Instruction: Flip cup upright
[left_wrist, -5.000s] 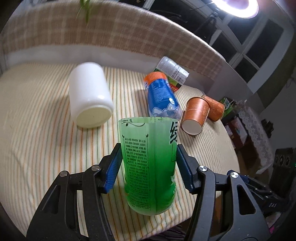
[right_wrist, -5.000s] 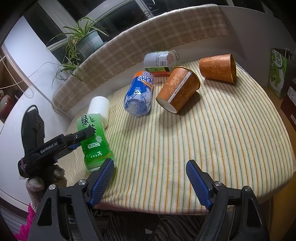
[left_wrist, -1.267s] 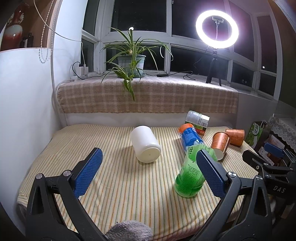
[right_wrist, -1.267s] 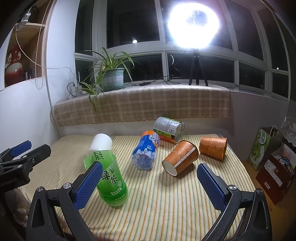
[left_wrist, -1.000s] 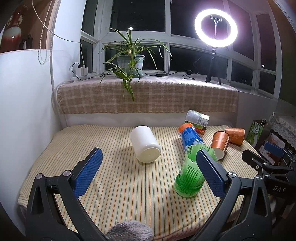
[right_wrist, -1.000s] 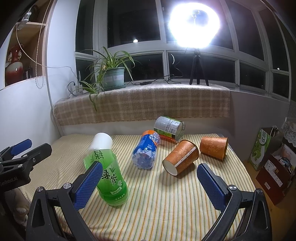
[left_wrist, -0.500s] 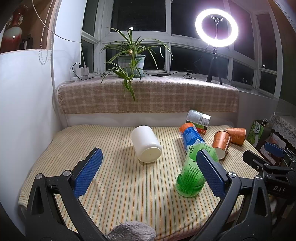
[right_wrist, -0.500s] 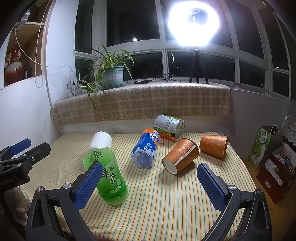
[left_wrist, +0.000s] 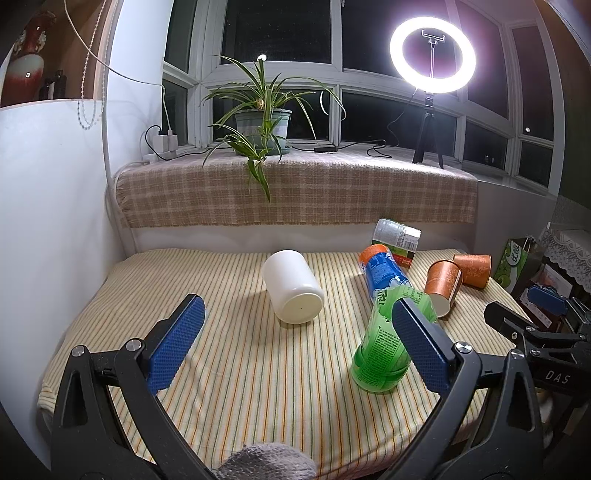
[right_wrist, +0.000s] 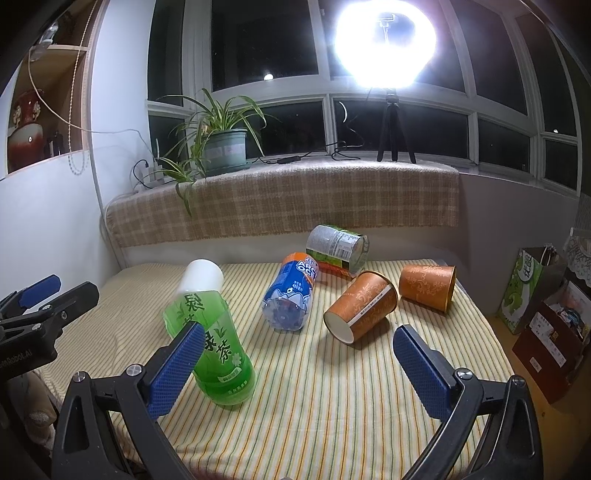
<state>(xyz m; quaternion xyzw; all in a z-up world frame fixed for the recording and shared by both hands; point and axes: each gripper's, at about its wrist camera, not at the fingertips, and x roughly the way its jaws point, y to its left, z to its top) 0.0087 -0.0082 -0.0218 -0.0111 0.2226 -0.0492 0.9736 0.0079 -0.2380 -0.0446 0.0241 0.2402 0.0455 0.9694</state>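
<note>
A green cut-bottle cup (left_wrist: 384, 347) stands upright on the striped cloth, open end up; it also shows in the right wrist view (right_wrist: 214, 347). A white cup (left_wrist: 291, 291) lies on its side. Two orange paper cups (right_wrist: 360, 310) (right_wrist: 428, 286) lie on their sides, as do a blue-labelled cup (right_wrist: 291, 299) and a green-and-white labelled cup (right_wrist: 338, 249). My left gripper (left_wrist: 295, 343) is open and empty, back from the green cup. My right gripper (right_wrist: 299, 365) is open and empty above the cloth's front.
A checked cloth covers the ledge (left_wrist: 295, 195) behind the bed-like surface (left_wrist: 240, 369). A potted plant (left_wrist: 262, 129) and a ring light on a tripod (left_wrist: 432, 55) stand on the sill. A white wall (left_wrist: 48, 221) is at left. Bags and boxes (right_wrist: 532, 295) stand at right.
Five seconds ago my left gripper was shut on the green cup; it has let go and drawn back. Over the last second, both views are almost still.
</note>
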